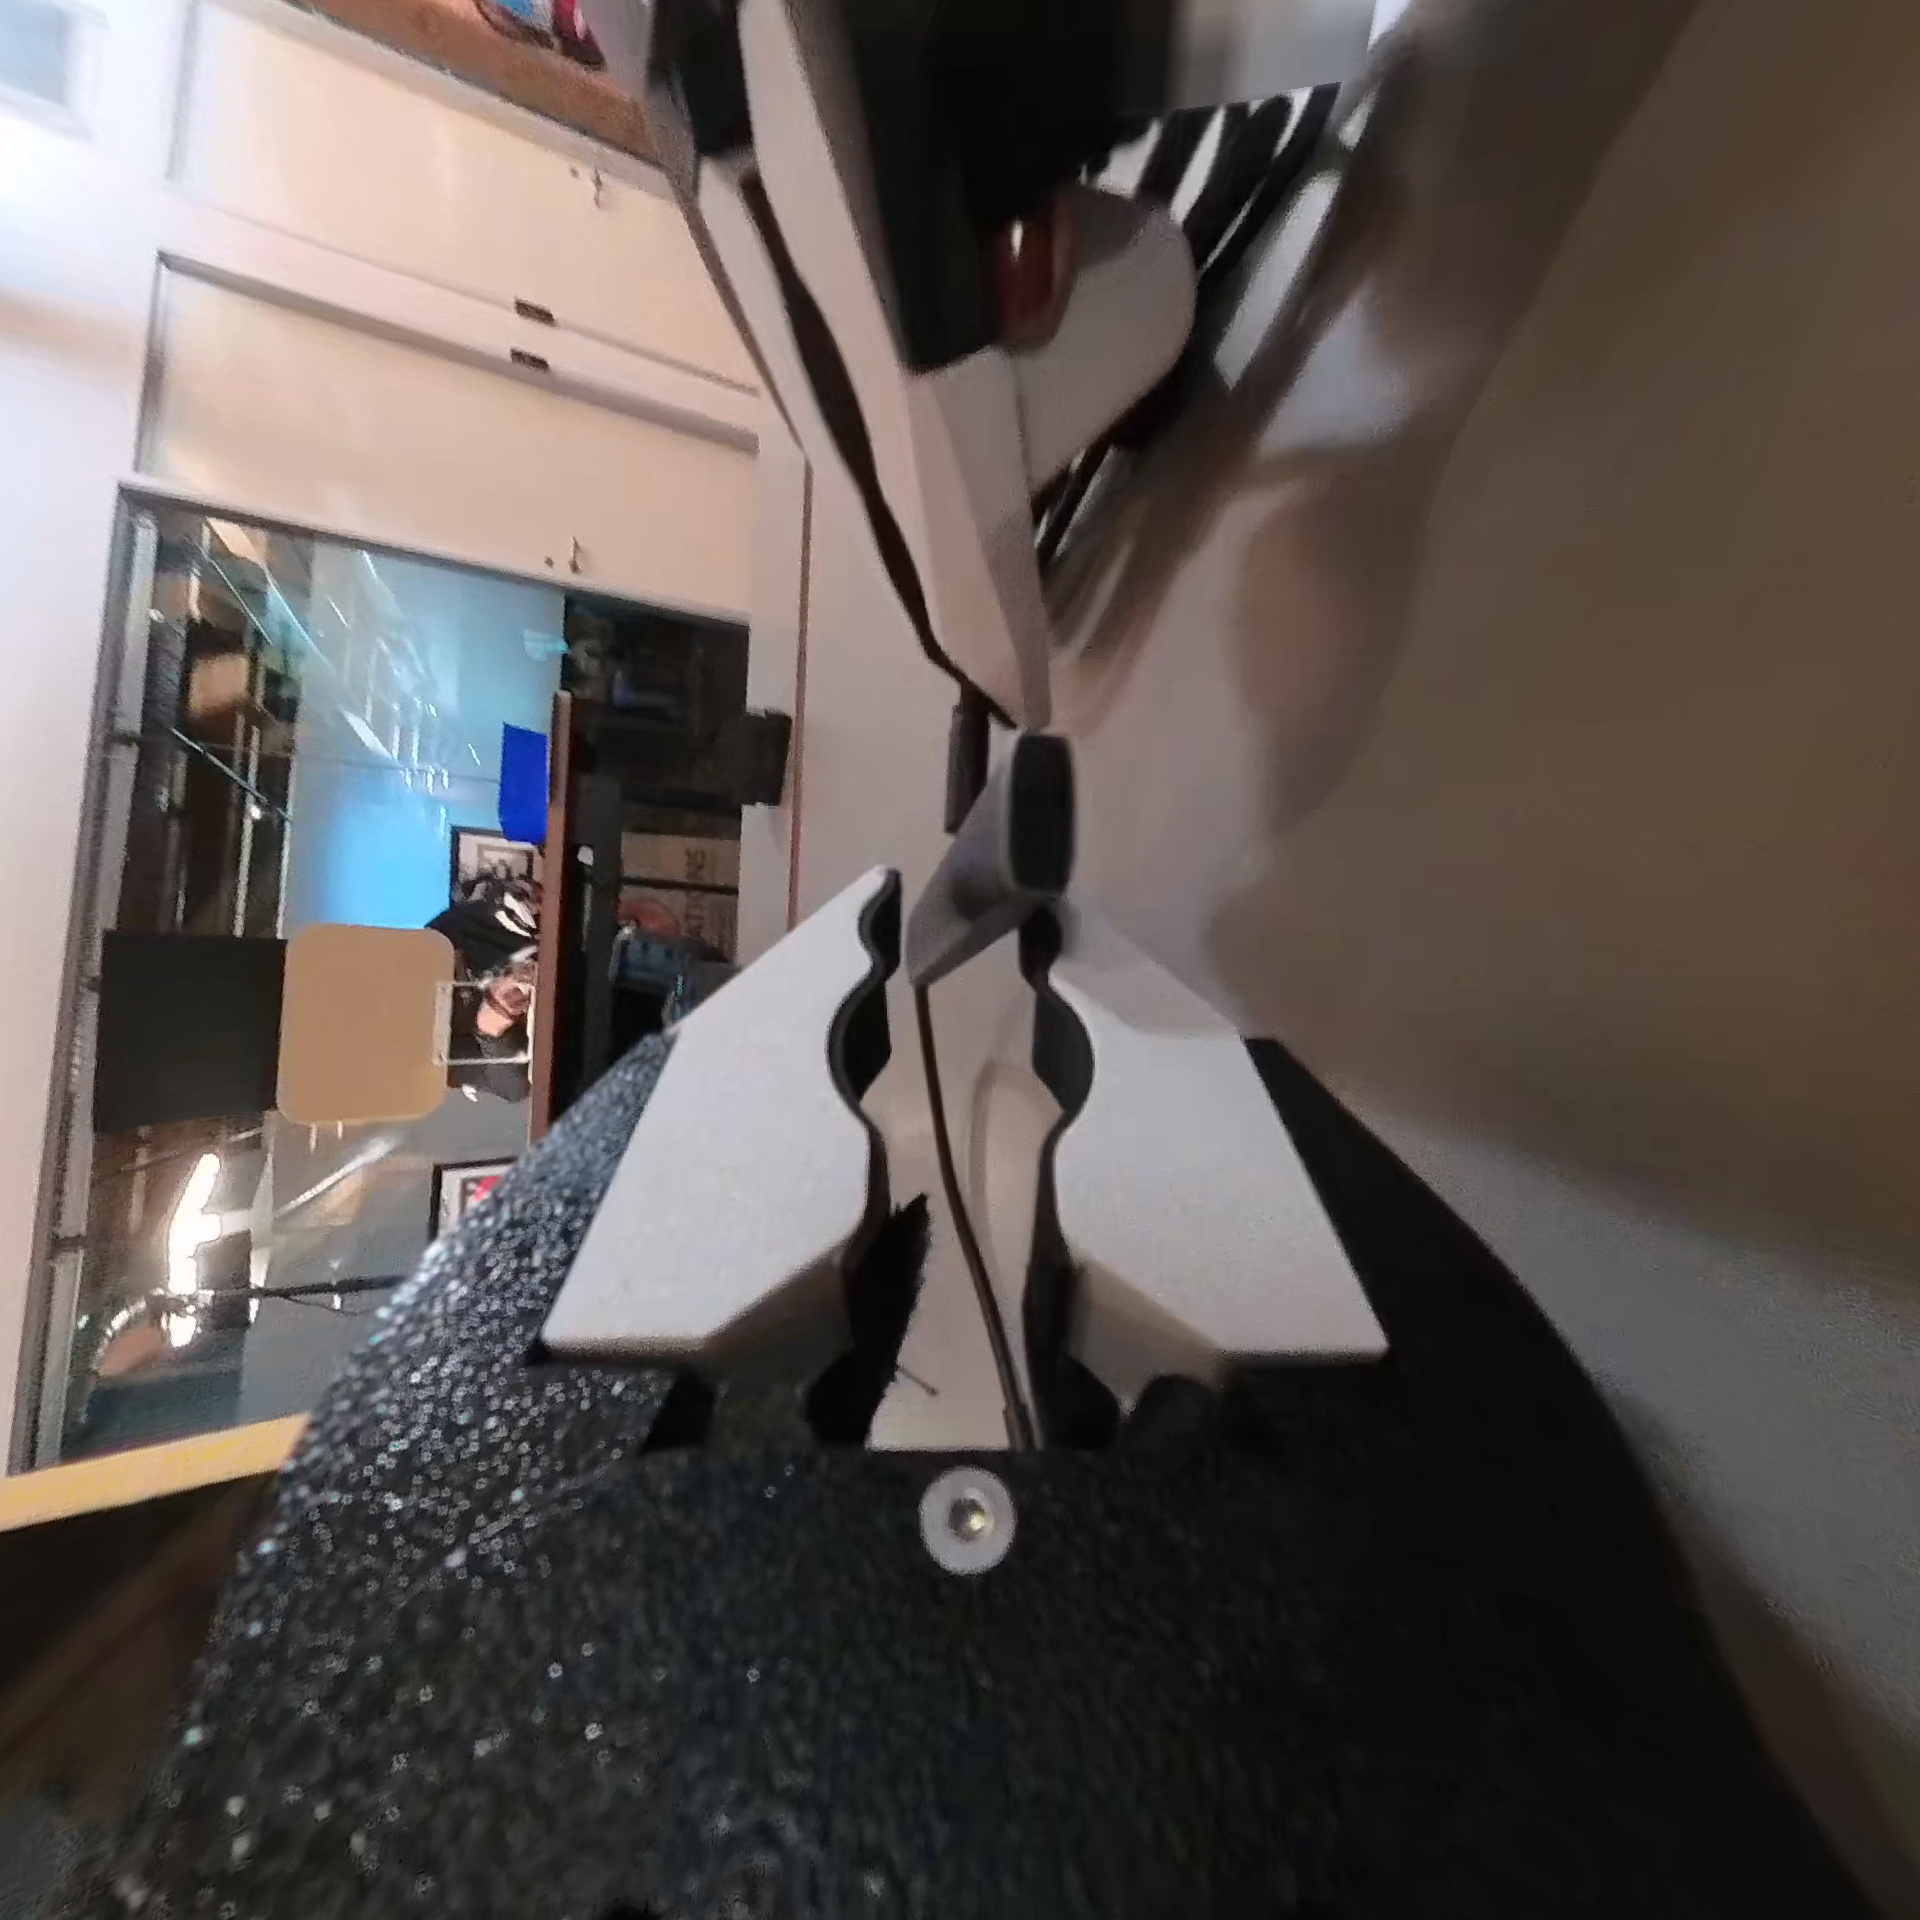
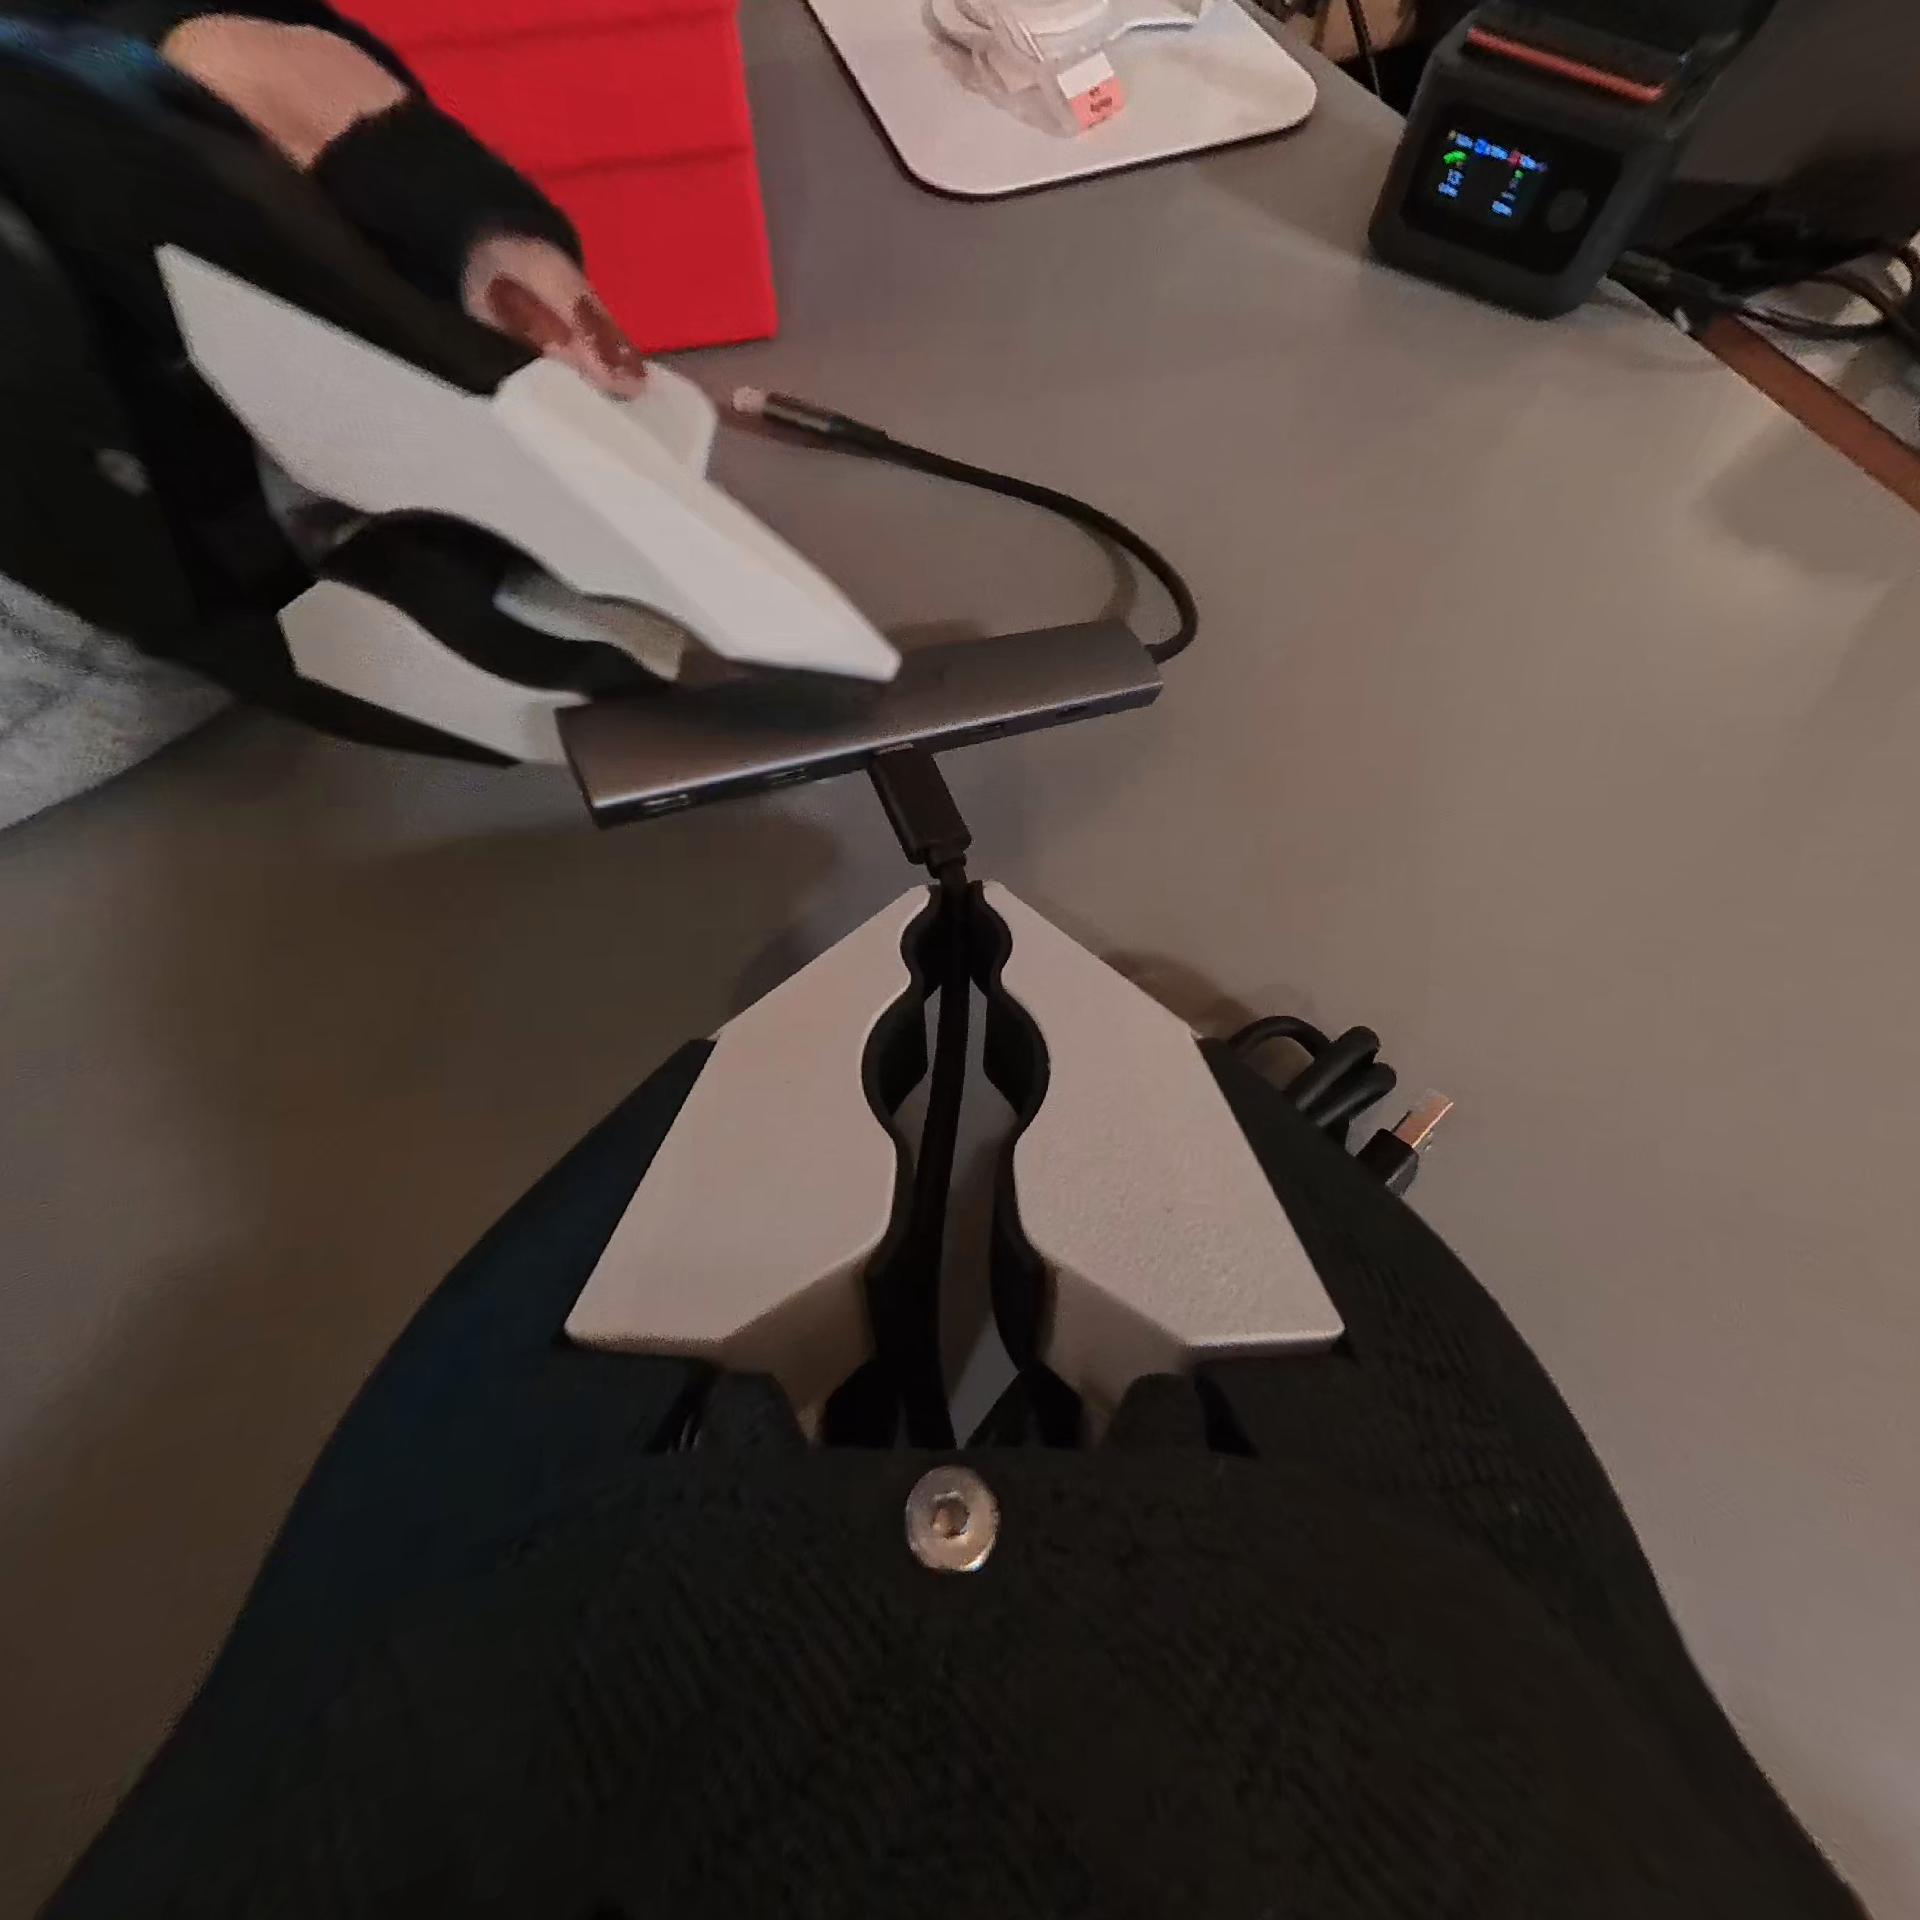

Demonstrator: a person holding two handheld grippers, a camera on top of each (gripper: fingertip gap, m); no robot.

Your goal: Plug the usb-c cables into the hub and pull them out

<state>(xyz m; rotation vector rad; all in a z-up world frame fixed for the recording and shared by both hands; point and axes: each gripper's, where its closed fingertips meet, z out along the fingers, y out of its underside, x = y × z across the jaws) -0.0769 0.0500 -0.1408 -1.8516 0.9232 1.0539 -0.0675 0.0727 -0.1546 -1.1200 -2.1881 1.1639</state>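
The grey USB hub (image 2: 790,717) is held just above the grey table (image 2: 1351,727). My left gripper (image 2: 717,696) comes in from the left, one white finger above the hub and one below, shut on it. In the left wrist view the hub's end (image 1: 1039,810) sits between the tips of my left gripper (image 1: 966,904). My right gripper (image 2: 951,888) is shut on a black USB-C cable just behind its plug (image 2: 920,810), which sits in a middle port on the hub's front edge. My right gripper also shows in the left wrist view (image 1: 1023,707).
The hub's own lead (image 2: 1039,499) curls away on the table. A coiled black cable end with a USB-A plug (image 2: 1423,1127) lies right of my right gripper. A red box (image 2: 623,156), a white tray (image 2: 1247,104) and a black device with a screen (image 2: 1496,187) stand behind. Left and right tips are no more than a few centimetres apart.
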